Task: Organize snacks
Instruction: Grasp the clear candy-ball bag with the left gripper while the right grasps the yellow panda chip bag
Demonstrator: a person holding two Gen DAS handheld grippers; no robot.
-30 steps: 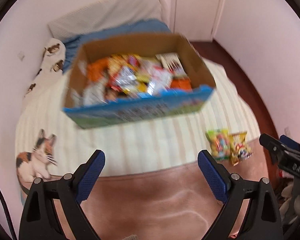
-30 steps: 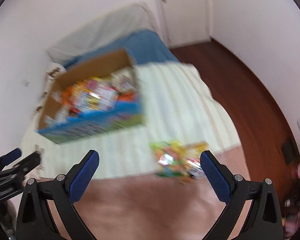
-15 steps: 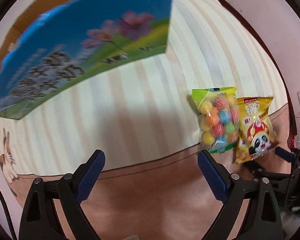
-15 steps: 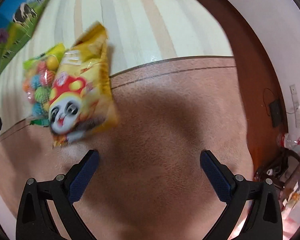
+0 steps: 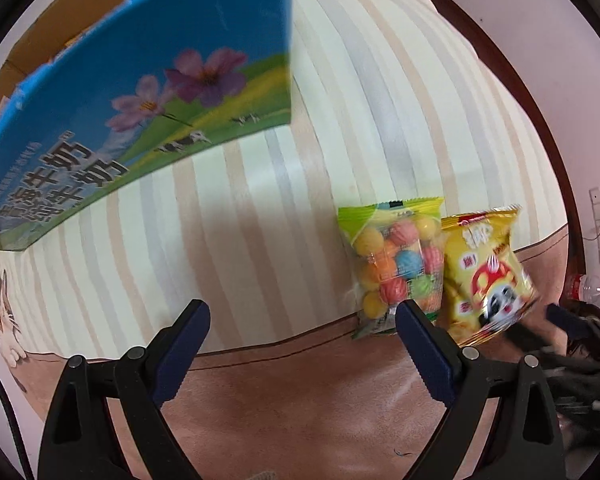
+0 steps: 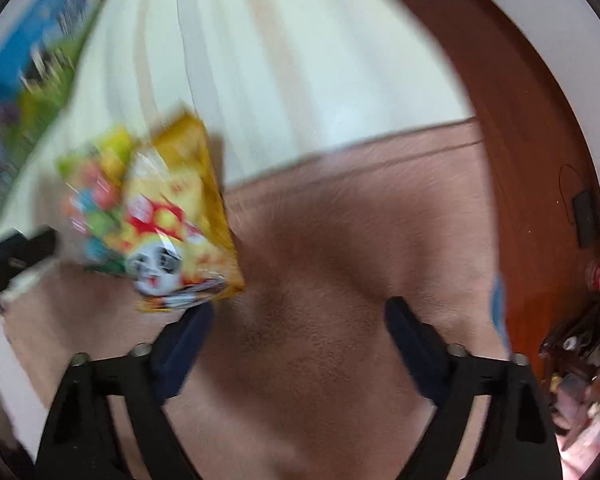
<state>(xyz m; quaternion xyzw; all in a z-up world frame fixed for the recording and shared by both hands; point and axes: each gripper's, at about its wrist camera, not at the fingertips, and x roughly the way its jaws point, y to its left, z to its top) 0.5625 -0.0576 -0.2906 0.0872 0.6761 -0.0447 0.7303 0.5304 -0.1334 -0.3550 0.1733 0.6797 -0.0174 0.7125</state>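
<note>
Two snack bags on a bed, both grippers nearby with jaws spread and empty.

The yellow chip bag (image 5: 486, 276) lies touching the right side of the candy bag (image 5: 396, 264), well right of the snack box (image 5: 140, 92). Its long axis points away from the right gripper (image 6: 296, 332), which hovers nearest, just right of it. The left gripper (image 5: 300, 334) hovers left of the candy bag.

Two snack bags: one candy bag (image 5: 396, 264), one yellow bag (image 5: 486, 276). One box (image 5: 140, 92). One bed (image 5: 380, 120). Two grippers: left (image 5: 302, 354), right (image 6: 296, 344), two fingers (image 5: 180, 354) each. One bottle (image 5: 590, 284) at far right.
</note>
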